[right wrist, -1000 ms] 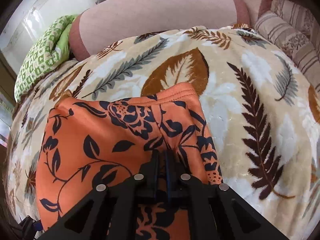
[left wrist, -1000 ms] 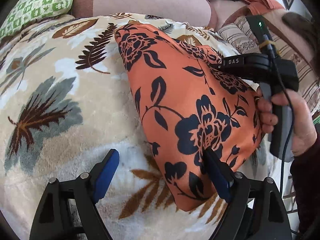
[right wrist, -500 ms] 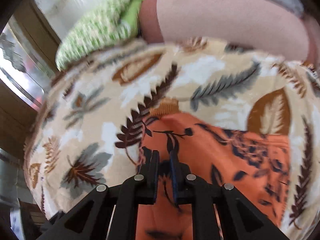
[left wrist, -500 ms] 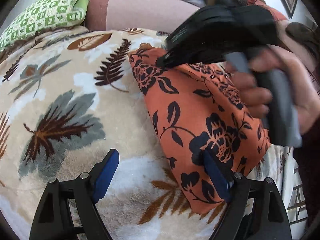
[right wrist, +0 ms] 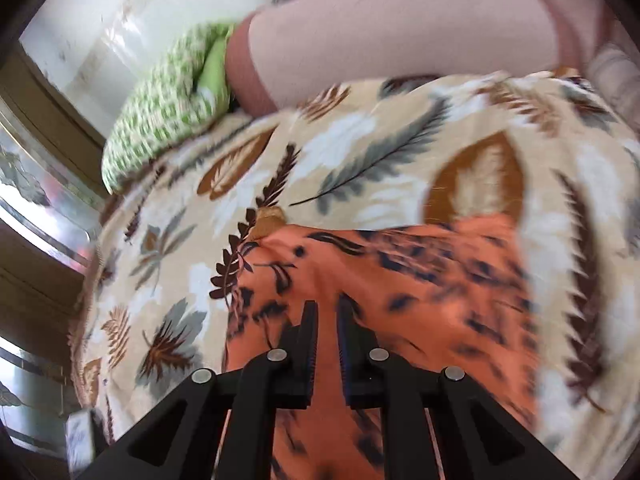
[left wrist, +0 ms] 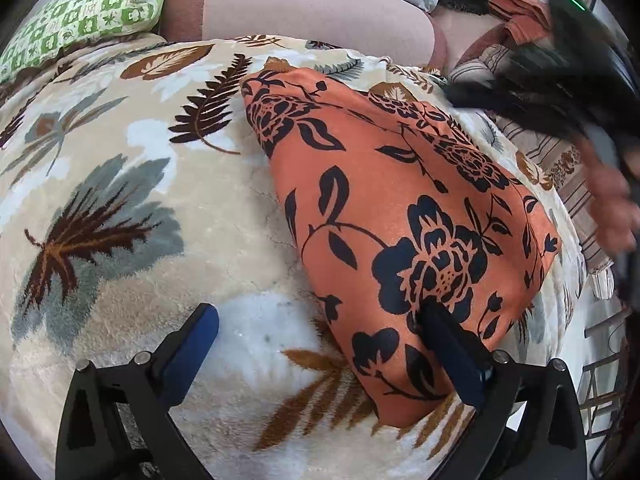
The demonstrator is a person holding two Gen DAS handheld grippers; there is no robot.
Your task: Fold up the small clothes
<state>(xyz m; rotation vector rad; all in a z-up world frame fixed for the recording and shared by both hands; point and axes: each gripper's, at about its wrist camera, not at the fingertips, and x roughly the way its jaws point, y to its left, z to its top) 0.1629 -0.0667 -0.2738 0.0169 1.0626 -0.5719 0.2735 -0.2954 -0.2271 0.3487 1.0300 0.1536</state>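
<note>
Leaf-print blanket (left wrist: pixel 120 208) under orange garment (left wrist: pixel 400 200); green pillow (left wrist: pixel 80 8) behind.

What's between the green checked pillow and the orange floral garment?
Only the leaf-print blanket: a bare stretch of it separates the green checked pillow from the orange floral garment, clearest in the left wrist view.

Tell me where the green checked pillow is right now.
The green checked pillow lies at the upper left of both wrist views, at the far edge of the leaf-print blanket, right beside the pink bolster.
</note>
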